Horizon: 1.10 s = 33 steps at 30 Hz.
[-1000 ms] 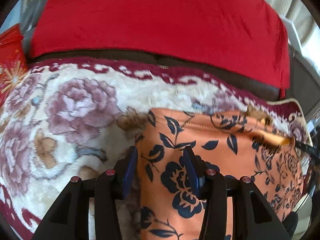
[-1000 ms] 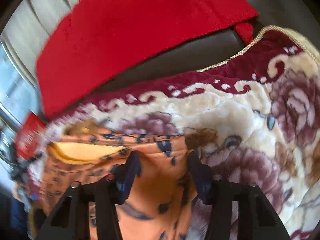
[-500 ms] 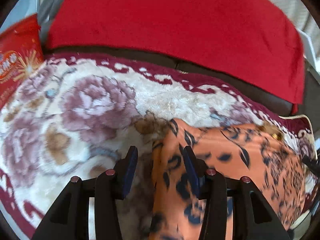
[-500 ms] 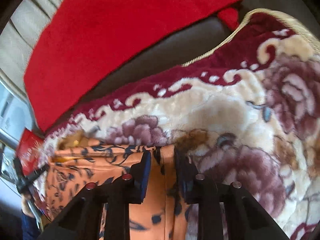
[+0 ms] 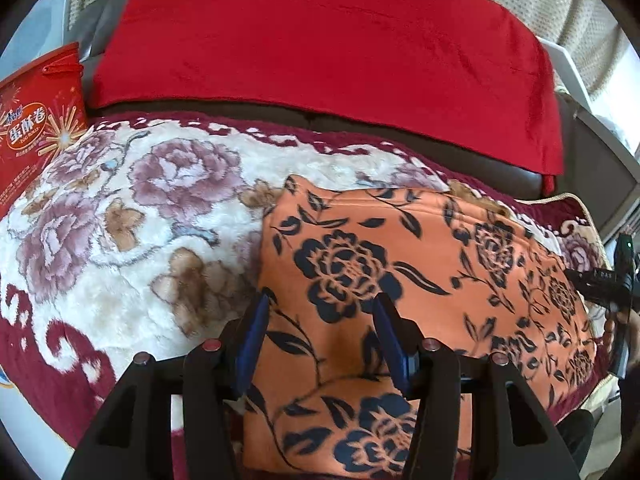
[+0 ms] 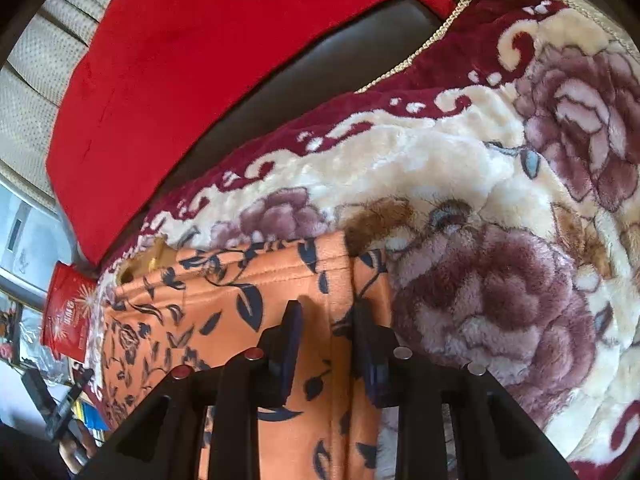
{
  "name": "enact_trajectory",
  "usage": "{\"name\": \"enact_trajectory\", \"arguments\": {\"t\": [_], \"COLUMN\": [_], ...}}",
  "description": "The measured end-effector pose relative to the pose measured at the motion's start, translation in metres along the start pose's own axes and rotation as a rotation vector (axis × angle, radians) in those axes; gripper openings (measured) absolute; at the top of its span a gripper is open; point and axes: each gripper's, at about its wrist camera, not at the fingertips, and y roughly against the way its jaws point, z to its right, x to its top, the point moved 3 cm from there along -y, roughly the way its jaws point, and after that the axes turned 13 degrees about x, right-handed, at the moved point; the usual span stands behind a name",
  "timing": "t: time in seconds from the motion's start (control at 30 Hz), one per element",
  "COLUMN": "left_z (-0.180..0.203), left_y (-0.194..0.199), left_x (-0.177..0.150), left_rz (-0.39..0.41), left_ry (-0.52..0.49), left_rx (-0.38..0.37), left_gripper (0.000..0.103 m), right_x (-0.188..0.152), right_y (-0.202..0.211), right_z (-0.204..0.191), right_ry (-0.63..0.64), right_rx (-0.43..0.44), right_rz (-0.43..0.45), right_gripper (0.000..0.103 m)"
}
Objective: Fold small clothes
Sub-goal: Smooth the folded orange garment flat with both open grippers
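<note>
- through my left wrist camera the orange floral garment (image 5: 420,280) lies on the plush rose-patterned blanket (image 5: 132,216), filling the view from centre out toward 4 o'clock
- my left gripper (image 5: 318,336) sits at 6 o'clock over the garment's left edge; its jaws are opening, the cloth lies under and between them, and the blue pads (image 5: 252,336) do not press on it
- a red cloth (image 5: 320,40) is draped over the dark sofa back from 11 to 2 o'clock, and a red snack box (image 5: 36,120) stands at 9 o'clock just beside the blanket
- the other gripper's black body pokes in at 3 o'clock
- through my right wrist camera the garment (image 6: 224,312) spreads from centre toward 8 o'clock, its top hem running level across the blanket (image 6: 500,260)
- my right gripper (image 6: 326,316) is at 6 o'clock with its fingers close together, a raised pleat of the garment's right edge pinched between the pads
- the red cloth (image 6: 200,60) sits at 11 o'clock, the snack box (image 6: 68,316) at 9 o'clock
</note>
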Motion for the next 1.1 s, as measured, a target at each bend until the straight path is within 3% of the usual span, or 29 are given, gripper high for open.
{"name": "enact_trajectory", "arguments": {"t": [0.07, 0.1, 0.27, 0.4, 0.5, 0.57, 0.63, 0.67, 0.73, 0.83, 0.9, 1.0, 1.07, 1.1], "left_z": [0.005, 0.007, 0.017, 0.041, 0.067, 0.076, 0.079, 0.077, 0.075, 0.074, 0.075, 0.078, 0.079, 0.08], "left_y": [0.004, 0.007, 0.031, 0.032, 0.006, -0.012, -0.028, -0.027, -0.025, -0.025, -0.024, -0.021, -0.018, -0.015], "left_x": [-0.002, -0.002, -0.003, -0.002, -0.007, -0.014, -0.021, -0.021, -0.02, -0.02, -0.021, -0.023, -0.024, -0.025], "left_rz": [0.002, 0.005, 0.053, 0.071, 0.02, -0.008, -0.038, -0.026, -0.031, -0.035, -0.03, -0.024, -0.016, -0.019], "left_ry": [-0.011, -0.01, -0.019, -0.045, -0.107, -0.151, -0.162, -0.145, -0.131, -0.142, -0.149, -0.157, -0.16, -0.163], "left_rx": [-0.008, -0.01, -0.028, -0.052, -0.018, 0.034, 0.064, 0.062, 0.061, 0.077, 0.089, 0.105, 0.113, 0.117], "left_gripper": [0.055, 0.055, 0.055, 0.063, 0.063, 0.063, 0.064, 0.066, 0.066, 0.066, 0.066, 0.066, 0.066, 0.066], "right_x": [-0.001, -0.001, 0.002, 0.0, -0.002, -0.005, -0.008, -0.01, -0.014, -0.03, -0.047, -0.075, -0.083, -0.085], "right_y": [0.0, 0.003, 0.046, 0.046, 0.016, 0.015, 0.026, 0.039, 0.059, 0.093, 0.096, 0.082, 0.065, 0.053], "right_z": [-0.006, -0.01, -0.03, -0.012, 0.018, 0.025, 0.023, 0.018, 0.006, -0.028, -0.045, -0.062, -0.052, -0.033], "right_ry": [0.013, 0.029, 0.075, 0.056, -0.034, -0.07, -0.08, -0.071, -0.034, 0.0, 0.0, 0.037, 0.015, -0.043], "right_rx": [0.015, -0.004, -0.024, -0.111, -0.063, -0.044, -0.043, -0.048, -0.061, 0.101, 0.221, 0.335, 0.318, 0.249], "right_rz": [-0.014, -0.013, 0.119, 0.116, 0.064, 0.09, 0.128, 0.155, 0.205, 0.248, 0.21, 0.101, 0.06, 0.045], "right_gripper": [0.02, 0.006, 0.005, 0.006, 0.011, 0.024, 0.061, 0.067, 0.068, 0.071, 0.078, 0.078, 0.078, 0.078]}}
